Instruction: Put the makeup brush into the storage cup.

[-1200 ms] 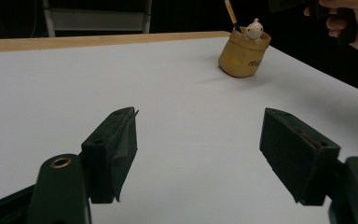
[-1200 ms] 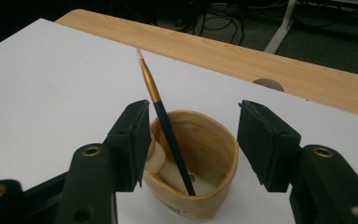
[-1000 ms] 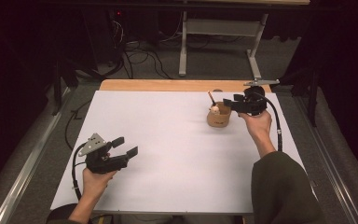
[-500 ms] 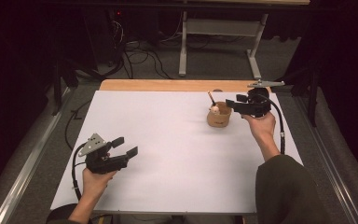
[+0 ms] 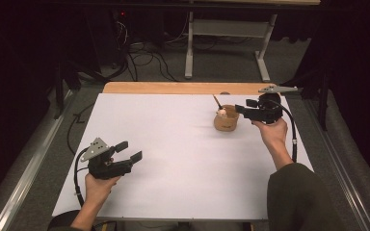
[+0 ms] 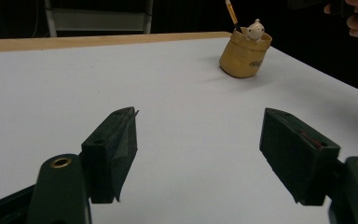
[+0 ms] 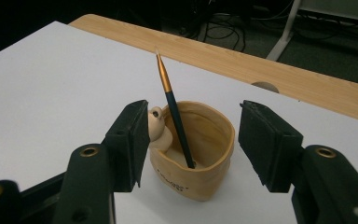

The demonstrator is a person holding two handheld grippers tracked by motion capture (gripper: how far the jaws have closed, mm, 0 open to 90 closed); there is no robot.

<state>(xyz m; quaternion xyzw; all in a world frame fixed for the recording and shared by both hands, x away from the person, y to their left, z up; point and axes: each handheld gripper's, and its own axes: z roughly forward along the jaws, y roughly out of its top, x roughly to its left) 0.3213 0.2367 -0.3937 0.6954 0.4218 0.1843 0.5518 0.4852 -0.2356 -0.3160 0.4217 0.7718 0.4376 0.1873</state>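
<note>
Right gripper (image 7: 193, 144) is hovering at the tan cup (image 7: 200, 154) near the table's (image 5: 173, 144) far right, jaws wide and straddling it, pads not touching. Brush (image 7: 173, 112) is leaning loose inside, thin, light, likely slippery; pinching the shaft mid-length looks best. Cup looks ceramic-like, rigid, tippable. Left gripper (image 6: 200, 149) is sitting open, empty, near front left.

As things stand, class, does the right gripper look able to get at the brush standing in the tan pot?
Probably yes. The right gripper hangs open just above the tan pot, its jaws either side of the rim, and the brush leans up between them with nothing in the way.
</note>
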